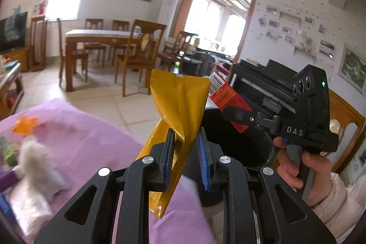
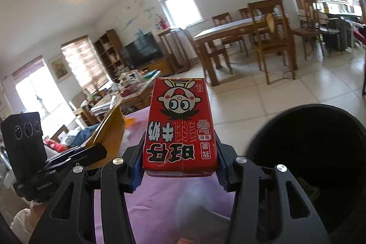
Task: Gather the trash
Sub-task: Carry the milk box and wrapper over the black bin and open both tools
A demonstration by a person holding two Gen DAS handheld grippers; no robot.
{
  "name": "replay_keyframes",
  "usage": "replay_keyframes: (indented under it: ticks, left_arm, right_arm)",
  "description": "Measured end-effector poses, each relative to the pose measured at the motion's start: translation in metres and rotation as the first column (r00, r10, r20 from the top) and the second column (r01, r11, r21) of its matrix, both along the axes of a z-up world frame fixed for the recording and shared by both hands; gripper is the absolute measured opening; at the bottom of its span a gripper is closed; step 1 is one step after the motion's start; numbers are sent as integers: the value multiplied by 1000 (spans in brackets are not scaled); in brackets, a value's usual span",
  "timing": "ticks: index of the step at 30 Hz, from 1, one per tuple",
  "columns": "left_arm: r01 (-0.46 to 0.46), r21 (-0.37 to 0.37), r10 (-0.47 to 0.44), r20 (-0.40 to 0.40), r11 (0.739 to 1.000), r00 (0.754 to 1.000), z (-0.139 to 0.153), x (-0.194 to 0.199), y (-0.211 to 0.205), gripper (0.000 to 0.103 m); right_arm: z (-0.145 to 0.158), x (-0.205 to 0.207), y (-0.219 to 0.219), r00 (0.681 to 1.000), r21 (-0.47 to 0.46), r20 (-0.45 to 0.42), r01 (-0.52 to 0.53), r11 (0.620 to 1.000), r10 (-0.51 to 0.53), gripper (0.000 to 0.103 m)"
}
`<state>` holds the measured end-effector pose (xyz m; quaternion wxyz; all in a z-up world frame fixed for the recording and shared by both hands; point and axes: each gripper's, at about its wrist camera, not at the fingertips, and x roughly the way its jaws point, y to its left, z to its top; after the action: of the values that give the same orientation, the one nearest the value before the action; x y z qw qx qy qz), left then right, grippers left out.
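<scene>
Holding the red milk carton (image 2: 180,127) by its sides, the right tongs (image 2: 180,166) hover near the black bin (image 2: 320,152); the left tongs (image 1: 186,152) seemingly pinch a light, crinkly yellow wrapper (image 1: 178,102) mid-body.

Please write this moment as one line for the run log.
left gripper: holds yellow wrapper | right gripper: holds red milk carton | black bin: open, nearby

Black bin (image 1: 240,141) mouth open beneath my tongs. Red carton (image 1: 228,100) and yellow wrapper (image 1: 180,102) crowd its rim; purple worktop (image 1: 91,129) alongside.
</scene>
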<state>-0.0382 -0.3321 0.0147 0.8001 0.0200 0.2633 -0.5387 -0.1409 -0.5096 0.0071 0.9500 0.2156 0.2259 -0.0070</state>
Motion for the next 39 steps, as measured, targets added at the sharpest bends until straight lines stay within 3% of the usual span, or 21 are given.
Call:
replay_keyframes:
  ticks: [11, 21, 27, 38, 39]
  left_arm:
    - [136, 7, -136, -59, 991, 989, -34, -20, -120, 21]
    - [212, 35, -207, -117, 977, 971, -74, -31, -211, 21]
    - [224, 55, -215, -144, 973, 966, -93, -30, -235, 21]
    - [224, 83, -208, -174, 971, 963, -101, -20, -244, 21]
    - [220, 88, -202, -179, 971, 963, -101, -21, -244, 25]
  right_arm:
    - [-25, -50, -75, 983, 54, -14, 183, 982, -183, 50]
    - [-51, -73, -111, 969, 109, -37, 249, 962, -246, 50]
    - [-65, -79, -125, 962, 135, -55, 272, 953, -267, 50]
    - [-72, -82, -132, 960, 151, -71, 279, 948, -271, 52]
    - [-72, -82, -132, 961, 156, -74, 275, 949, -267, 53]
